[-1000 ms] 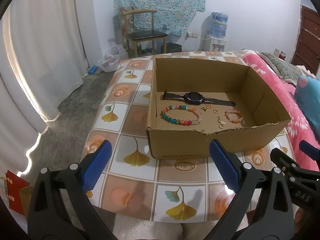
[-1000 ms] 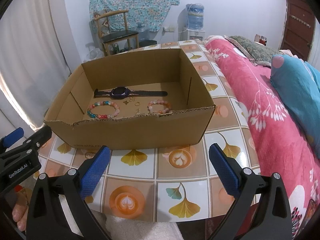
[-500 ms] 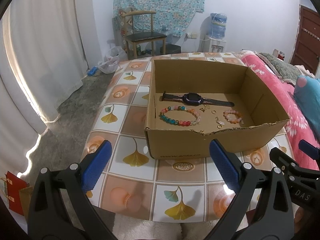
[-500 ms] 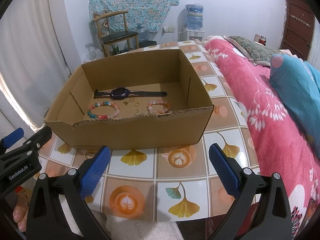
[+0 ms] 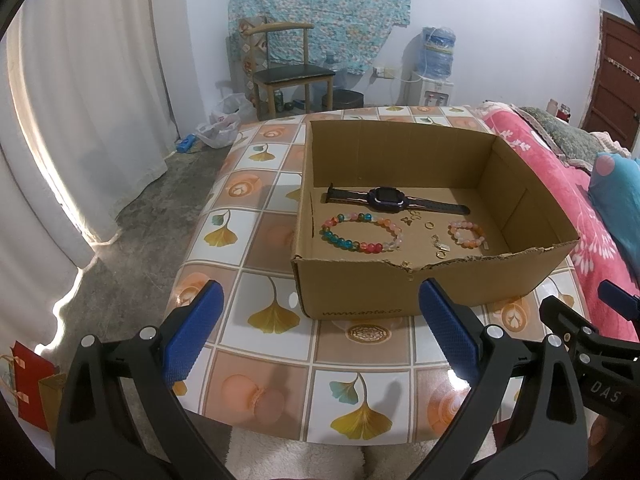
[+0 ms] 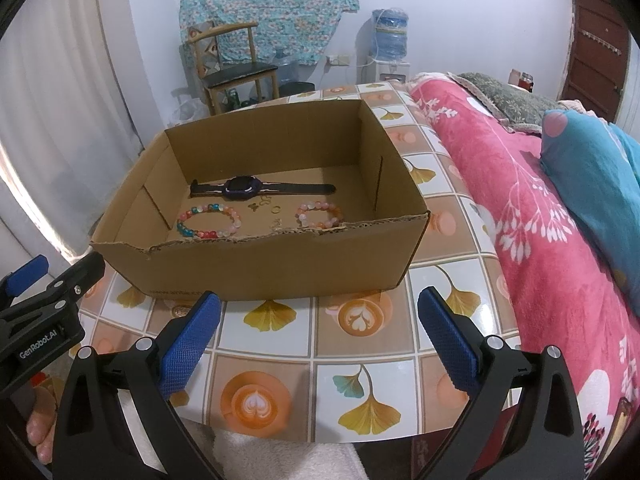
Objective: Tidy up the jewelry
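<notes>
A shallow cardboard box (image 5: 360,292) sits on the tiled desk (image 5: 256,248), filling most of the desk's right half and reaching close to its right edge, where a pink bedspread (image 6: 540,216) runs alongside. All the jewelry lies on the box floor. A dark watch (image 5: 386,198) is stretched flat toward the far wall of the box. Nearer the front wall, a multicoloured bead bracelet (image 5: 360,232) lies at the left and a smaller pink-and-orange bracelet (image 5: 466,234) at the right, well apart. Between them are scattered small gold pieces (image 5: 428,224), likely rings and charms, though they are too small to make out.

The left gripper (image 5: 316,332) hovers over the near edge of the desk, just short of the box's front wall, its blue-padded fingers (image 5: 192,340) spread wide and holding nothing. The right gripper (image 6: 318,334) hovers beside it over the same edge, also in front of the box, fingers (image 6: 450,340) equally wide apart and empty. Neither touches the box.
</notes>
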Action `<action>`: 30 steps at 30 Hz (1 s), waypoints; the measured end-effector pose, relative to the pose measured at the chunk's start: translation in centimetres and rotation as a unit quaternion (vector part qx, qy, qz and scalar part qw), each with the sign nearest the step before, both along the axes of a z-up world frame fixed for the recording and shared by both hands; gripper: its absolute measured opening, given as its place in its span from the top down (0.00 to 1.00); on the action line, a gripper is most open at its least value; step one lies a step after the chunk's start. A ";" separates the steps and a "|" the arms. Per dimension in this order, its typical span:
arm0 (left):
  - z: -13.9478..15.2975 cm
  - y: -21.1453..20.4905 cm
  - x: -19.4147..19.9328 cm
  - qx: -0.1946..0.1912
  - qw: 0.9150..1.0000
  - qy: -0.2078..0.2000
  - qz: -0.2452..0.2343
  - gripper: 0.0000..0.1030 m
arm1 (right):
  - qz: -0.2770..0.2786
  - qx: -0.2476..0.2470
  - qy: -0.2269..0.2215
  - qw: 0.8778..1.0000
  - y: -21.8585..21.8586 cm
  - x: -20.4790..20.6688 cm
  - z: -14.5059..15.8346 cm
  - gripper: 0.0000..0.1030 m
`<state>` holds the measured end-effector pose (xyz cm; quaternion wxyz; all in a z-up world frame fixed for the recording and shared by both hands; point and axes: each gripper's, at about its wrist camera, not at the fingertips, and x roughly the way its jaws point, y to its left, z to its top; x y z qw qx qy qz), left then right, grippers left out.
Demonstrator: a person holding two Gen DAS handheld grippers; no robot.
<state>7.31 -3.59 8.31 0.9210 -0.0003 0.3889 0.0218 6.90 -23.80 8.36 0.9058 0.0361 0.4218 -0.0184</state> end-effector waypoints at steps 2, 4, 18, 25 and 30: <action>0.0 -0.1 0.0 0.000 1.000 -0.001 0.000 0.08 | -0.002 0.000 0.000 1.000 0.1 0.0 0.0 0.07; 0.0 -0.1 0.1 0.000 1.000 0.000 0.000 0.08 | -0.001 0.001 0.000 1.000 0.1 0.0 0.0 0.07; 0.0 0.0 0.0 0.000 1.000 0.000 0.000 0.08 | -0.002 0.001 0.001 1.000 0.2 0.0 0.0 0.07; 0.1 0.0 0.0 0.000 1.000 -0.002 0.003 0.08 | -0.001 0.002 0.000 1.000 0.2 0.0 0.0 0.07; 0.3 0.1 0.0 0.000 1.000 -0.005 0.007 0.08 | -0.001 0.002 0.000 1.000 0.1 0.0 0.0 0.07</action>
